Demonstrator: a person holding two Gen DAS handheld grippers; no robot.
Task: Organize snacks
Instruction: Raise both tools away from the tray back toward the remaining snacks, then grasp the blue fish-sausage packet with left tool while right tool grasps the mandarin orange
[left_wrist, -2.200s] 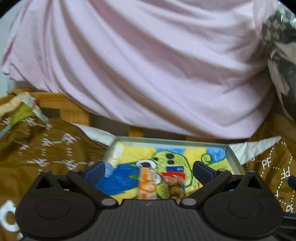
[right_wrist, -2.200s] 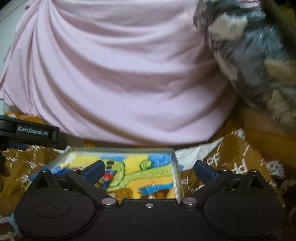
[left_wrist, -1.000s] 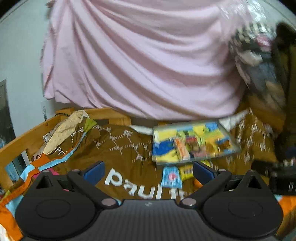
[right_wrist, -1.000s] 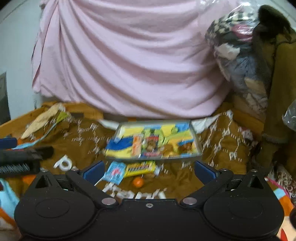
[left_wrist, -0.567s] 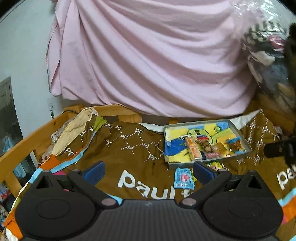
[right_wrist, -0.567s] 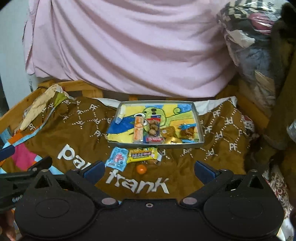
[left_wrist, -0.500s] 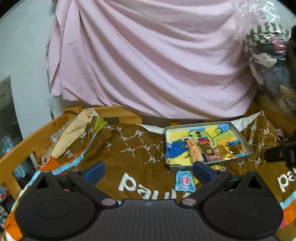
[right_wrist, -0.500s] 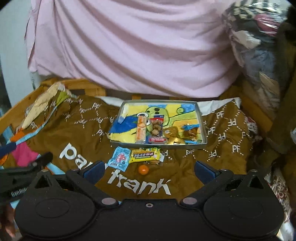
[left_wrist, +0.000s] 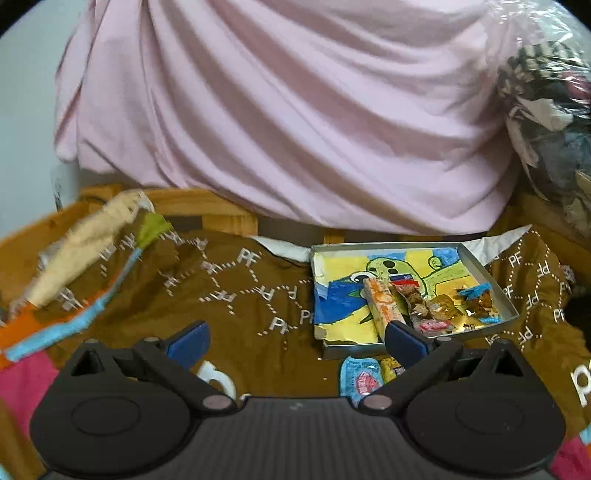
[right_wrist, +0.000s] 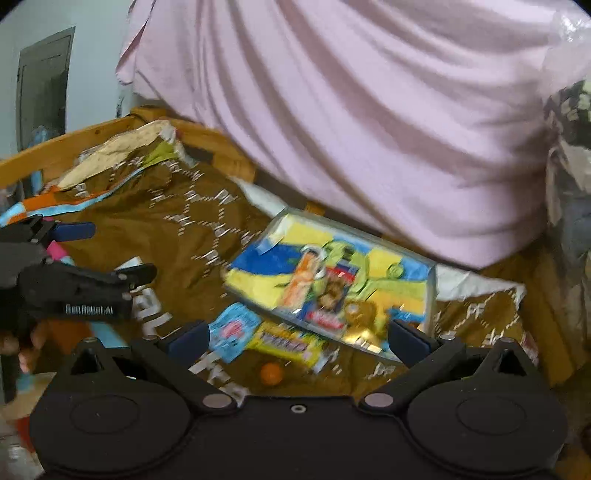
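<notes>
A metal tray (left_wrist: 487, 277) lined with a yellow, blue and green cartoon picture lies on a brown blanket. It holds an orange packet (left_wrist: 383, 307), a red-and-blue packet (right_wrist: 334, 286) and several small brown snacks. On the blanket in front of the tray lie a light-blue packet (right_wrist: 234, 331), a yellow bar (right_wrist: 285, 345) and a small orange ball (right_wrist: 271, 373). My left gripper (left_wrist: 295, 341) is open and empty, short of the tray's near-left corner. My right gripper (right_wrist: 297, 339) is open and empty above the loose snacks. The left gripper (right_wrist: 110, 253) shows at the left, held by a hand (right_wrist: 23, 343).
The brown blanket (left_wrist: 236, 295) with white lettering covers a bed with a wooden frame (right_wrist: 92, 134). A pink cloth (left_wrist: 295, 129) hangs behind the tray. A clear bag of clothes (left_wrist: 550, 122) is stacked at the right. A folded cream cloth (left_wrist: 85, 240) lies far left.
Both grippers have come closer to the tray and stay open. The right wrist view has tilted, so the tray sits slanted in it. The snacks have not moved.
</notes>
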